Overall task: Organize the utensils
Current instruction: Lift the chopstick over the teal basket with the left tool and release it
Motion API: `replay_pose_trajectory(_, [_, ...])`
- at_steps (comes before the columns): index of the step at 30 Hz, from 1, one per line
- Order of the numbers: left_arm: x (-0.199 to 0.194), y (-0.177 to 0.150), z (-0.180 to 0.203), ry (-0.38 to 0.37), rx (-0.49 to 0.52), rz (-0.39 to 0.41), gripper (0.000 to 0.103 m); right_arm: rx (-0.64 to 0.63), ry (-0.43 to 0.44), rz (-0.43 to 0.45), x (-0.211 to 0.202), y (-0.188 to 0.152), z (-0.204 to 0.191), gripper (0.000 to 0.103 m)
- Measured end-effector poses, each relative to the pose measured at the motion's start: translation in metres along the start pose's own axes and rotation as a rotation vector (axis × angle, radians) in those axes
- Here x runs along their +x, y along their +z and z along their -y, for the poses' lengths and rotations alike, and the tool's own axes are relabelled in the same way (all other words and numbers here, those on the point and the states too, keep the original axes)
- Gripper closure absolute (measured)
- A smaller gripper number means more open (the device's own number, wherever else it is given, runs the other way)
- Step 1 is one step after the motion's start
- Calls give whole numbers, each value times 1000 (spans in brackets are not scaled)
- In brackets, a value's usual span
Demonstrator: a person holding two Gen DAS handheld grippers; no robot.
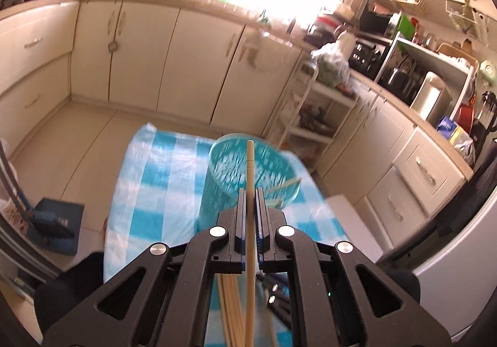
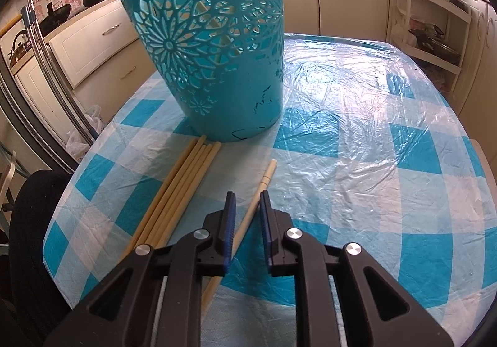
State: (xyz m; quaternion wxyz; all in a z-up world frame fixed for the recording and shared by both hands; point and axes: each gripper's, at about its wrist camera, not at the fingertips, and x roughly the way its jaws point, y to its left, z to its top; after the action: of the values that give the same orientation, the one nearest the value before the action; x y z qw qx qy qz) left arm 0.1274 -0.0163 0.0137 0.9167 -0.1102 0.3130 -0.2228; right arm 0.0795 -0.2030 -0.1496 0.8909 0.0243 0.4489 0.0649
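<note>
A teal perforated basket (image 2: 214,46) stands on the blue-checked table (image 2: 372,117). In the left wrist view my left gripper (image 1: 250,191) is shut on one wooden chopstick (image 1: 250,167), held above the table with its tip over the basket's open mouth (image 1: 248,167). Chopsticks lean inside the basket. More chopsticks (image 1: 228,313) lie below it. In the right wrist view my right gripper (image 2: 247,195) is open, low over the table, its jaws either side of a single chopstick (image 2: 264,185). A bundle of several chopsticks (image 2: 180,185) lies left of it, touching the basket's base.
Cream kitchen cabinets (image 1: 192,61) ring the room. A white shelf cart (image 1: 313,108) stands beyond the table's far right corner. A blue dustpan (image 1: 56,223) lies on the floor at left. A dark chair back (image 2: 31,238) sits by the table's left edge.
</note>
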Motion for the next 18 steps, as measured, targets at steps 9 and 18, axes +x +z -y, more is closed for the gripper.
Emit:
replay_pose_trajectory(9, [24,63,29,-14,39,165,98,12,12,1,0,0,1,87])
replay_pose_trajectory(18, [83,95,21,43,-3,234,98,18,28,2,0,1,5,84])
